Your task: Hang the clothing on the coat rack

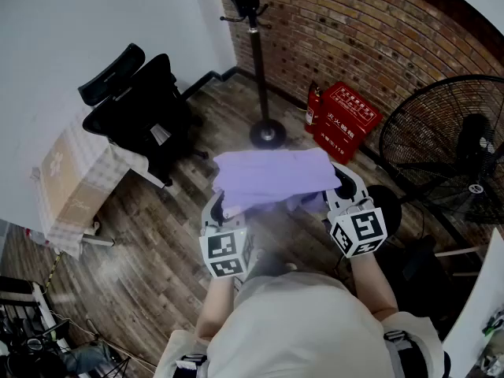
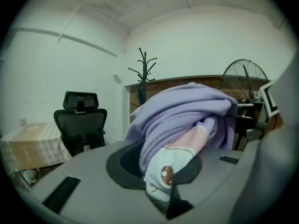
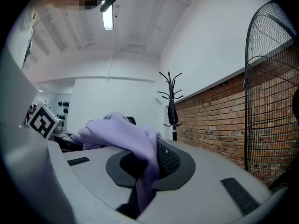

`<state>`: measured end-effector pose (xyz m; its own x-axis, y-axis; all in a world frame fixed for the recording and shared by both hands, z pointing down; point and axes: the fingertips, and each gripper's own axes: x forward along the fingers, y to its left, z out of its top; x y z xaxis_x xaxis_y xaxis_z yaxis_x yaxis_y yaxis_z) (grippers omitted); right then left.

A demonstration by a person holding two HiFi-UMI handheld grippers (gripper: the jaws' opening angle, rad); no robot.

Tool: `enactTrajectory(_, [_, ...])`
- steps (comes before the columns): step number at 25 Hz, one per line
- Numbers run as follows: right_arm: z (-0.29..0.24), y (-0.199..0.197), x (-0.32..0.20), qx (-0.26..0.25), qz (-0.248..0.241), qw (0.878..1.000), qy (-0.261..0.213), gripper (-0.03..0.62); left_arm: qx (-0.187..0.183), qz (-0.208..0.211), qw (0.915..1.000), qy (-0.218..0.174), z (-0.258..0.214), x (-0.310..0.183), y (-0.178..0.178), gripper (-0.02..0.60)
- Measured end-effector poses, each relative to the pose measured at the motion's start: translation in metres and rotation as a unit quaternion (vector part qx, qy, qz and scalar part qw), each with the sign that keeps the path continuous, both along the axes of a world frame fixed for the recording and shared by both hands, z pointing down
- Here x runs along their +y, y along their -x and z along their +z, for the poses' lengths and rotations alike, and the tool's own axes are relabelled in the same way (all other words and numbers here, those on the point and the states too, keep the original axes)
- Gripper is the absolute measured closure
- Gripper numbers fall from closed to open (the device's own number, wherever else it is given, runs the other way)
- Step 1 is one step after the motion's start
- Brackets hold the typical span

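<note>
While it is pinched at two edges, the lavender garment is held up in the air in front of the person, spread as a roughly flat sheet between the two tools. The left gripper has its jaws nearly together on the garment's left edge. In the left gripper view a thick bunch of purple cloth, with a pale pink-and-white printed panel (a small brown round mark shows on it), is squeezed between the dark pads. The right gripper grips the right edge, its jaws narrowed on a thinner fold of the same cloth, which runs down into the gap between them.

Beyond the garment, farther from the person, the coat rack stands upright on a round base on the wooden floor. It is near the corner where a white wall meets the brick wall, and something dark hangs at its top. The garment is well apart from the rack, lower in the head view and nearer the person. To the rack's right, against the brick, sit a fire extinguisher and a red box, just beside each other. A large black fan stands at the right edge. At the left, a black office chair stands beside a cloth-covered table against the white wall.
</note>
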<state>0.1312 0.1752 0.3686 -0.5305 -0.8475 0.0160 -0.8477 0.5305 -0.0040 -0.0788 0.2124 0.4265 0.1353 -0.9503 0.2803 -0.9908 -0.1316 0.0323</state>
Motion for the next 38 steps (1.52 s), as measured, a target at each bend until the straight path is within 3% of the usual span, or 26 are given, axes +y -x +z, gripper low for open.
enactTrajectory(6, [0.001,-0.011,0.020,-0.013,0.008,1.000,0.005,0.571,0.009,0.011,0.9999,-0.003,-0.002,0.022,-0.015,0.505])
enactTrajectory(20, [0.000,-0.012,0.030,-0.004,-0.015,1.000,-0.001,0.571,0.014,-0.006,0.9998,-0.013,-0.004,0.035,-0.016,0.505])
enactTrajectory(38, [0.002,-0.006,-0.013,-0.020,-0.027,0.999,0.001,0.571,0.012,-0.018,0.9996,-0.018,-0.006,-0.005,-0.011,0.503])
